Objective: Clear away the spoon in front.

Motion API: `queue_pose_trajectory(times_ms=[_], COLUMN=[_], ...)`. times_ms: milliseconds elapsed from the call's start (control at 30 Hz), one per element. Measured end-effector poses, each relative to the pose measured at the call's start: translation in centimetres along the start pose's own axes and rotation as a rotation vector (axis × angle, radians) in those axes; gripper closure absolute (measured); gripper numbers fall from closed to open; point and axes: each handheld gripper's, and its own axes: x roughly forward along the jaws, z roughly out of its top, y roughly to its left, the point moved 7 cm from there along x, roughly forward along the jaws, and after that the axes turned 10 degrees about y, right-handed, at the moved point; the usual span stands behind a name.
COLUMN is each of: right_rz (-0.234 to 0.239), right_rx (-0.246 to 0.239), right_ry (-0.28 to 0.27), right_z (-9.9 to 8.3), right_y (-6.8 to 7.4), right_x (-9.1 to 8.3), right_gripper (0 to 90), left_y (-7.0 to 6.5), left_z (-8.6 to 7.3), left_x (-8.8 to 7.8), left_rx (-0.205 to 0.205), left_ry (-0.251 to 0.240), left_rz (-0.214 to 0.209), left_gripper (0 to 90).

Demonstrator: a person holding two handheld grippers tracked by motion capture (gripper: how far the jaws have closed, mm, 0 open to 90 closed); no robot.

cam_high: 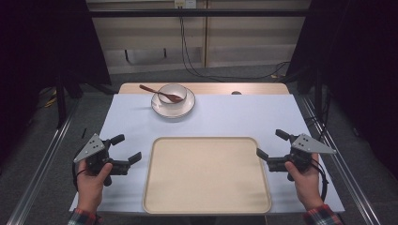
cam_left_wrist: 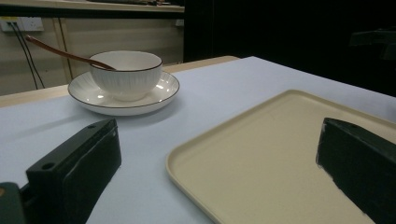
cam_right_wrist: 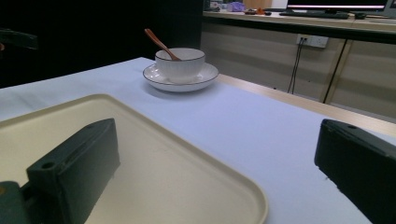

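We saw the beige tray point(cam_high: 207, 174) at the bench's near middle, long axis left-right, bare. Far off, a bowl point(cam_high: 172, 93) on a saucer point(cam_high: 184, 109) held a wooden spoon point(cam_high: 159, 93), handle pointing far-left. Left tool point(cam_high: 126, 148) and right tool point(cam_high: 272, 144) flanked the tray, jaws apart, holding nothing.

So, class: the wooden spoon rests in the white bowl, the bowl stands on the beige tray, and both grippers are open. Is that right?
Not quite. The bowl stands on a white saucer beyond the tray, as the high view shows. The spoon and the open left gripper and right gripper are right.

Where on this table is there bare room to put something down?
The whole tray is bare, as is the cloth strip between it and the plate. The far middle is crowded: bowl and spoon on that plate.
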Motion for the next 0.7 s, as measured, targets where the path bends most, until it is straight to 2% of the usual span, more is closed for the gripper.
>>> queue_pose_trajectory(times_ms=[33, 67, 100, 133, 167, 200, 233, 300, 400, 467, 500, 533, 567, 600, 667, 700], right_rz=[0.008, 0.008, 0.012, 0.012, 0.018, 0.033, 0.028, 0.041, 0.040, 0.047, 0.040, 0.035, 0.035, 0.041, 0.056, 0.053], right_rx=[-0.002, -0.002, -0.010, -0.010, -0.013, -0.014, -0.015, -0.025, -0.031, -0.024, -0.022, -0.022, -0.022, -0.035, -0.040, -0.045], right_ry=[0.003, 0.003, 0.013, 0.013, 0.019, 0.020, 0.025, 0.025, 0.027, 0.028, 0.037, 0.045, 0.045, 0.055, 0.057, 0.056], right_z=[0.0, 0.0, -0.2, -0.2, -0.3, -0.3, -0.3, -0.3, -0.3, -0.4, -0.5, -0.7, -0.7, -0.8, -0.8, -0.7], right_y=[0.1, 0.1, 0.2, 0.2, 0.4, 0.6, 0.7, 0.9, 1.0, 1.0, 1.0, 1.0, 1.0, 1.2, 1.4, 1.5], right_x=[0.1, 0.1, 0.2, 0.2, 0.3, 0.4, 0.3, 0.3, 0.3, 0.3, 0.4, 0.4, 0.4, 0.4, 0.3, 0.3], right_gripper=[0.0, 0.0, 0.0, 0.0, 0.0, 0.0, 0.0, 0.0, 0.0, 0.0, 0.0, 0.0, 0.0, 0.0, 0.0, 0.0], left_y=[-0.1, -0.1, 0.2, 0.2, 0.2, 0.4, 0.4, 0.4, 0.5, 0.6, 1.2, 1.4, 1.4, 2.1, 2.6, 2.9], left_z=[0.1, 0.1, 0.0, 0.0, 0.2, 0.2, 0.4, 0.9, 1.4, 1.8, 2.1, 2.3, 2.3, 2.5, 2.8, 3.0], left_x=[0.1, 0.1, 0.2, 0.2, 0.4, 0.5, 0.7, 1.1, 1.5, 2.0, 2.6, 3.0, 3.0, 3.6, 4.4, 4.8], left_rx=[-0.017, -0.017, -0.013, -0.013, -0.036, -0.038, -0.044, -0.065, -0.056, -0.045, -0.050, -0.071, -0.071, -0.080, -0.081, -0.078], left_ry=[-0.017, -0.017, 0.000, 0.000, -0.006, 0.004, 0.001, 0.000, 0.005, 0.004, 0.014, 0.007, 0.007, 0.012, 0.009, 0.007], left_rz=[-0.011, -0.011, 0.008, 0.008, -0.003, 0.008, 0.000, 0.017, 0.023, 0.006, 0.034, 0.042, 0.042, 0.048, 0.072, 0.066], left_gripper=[0.0, 0.0, 0.0, 0.0, 0.0, 0.0, 0.0, 0.0, 0.0, 0.0, 0.0, 0.0, 0.0, 0.0, 0.0, 0.0])
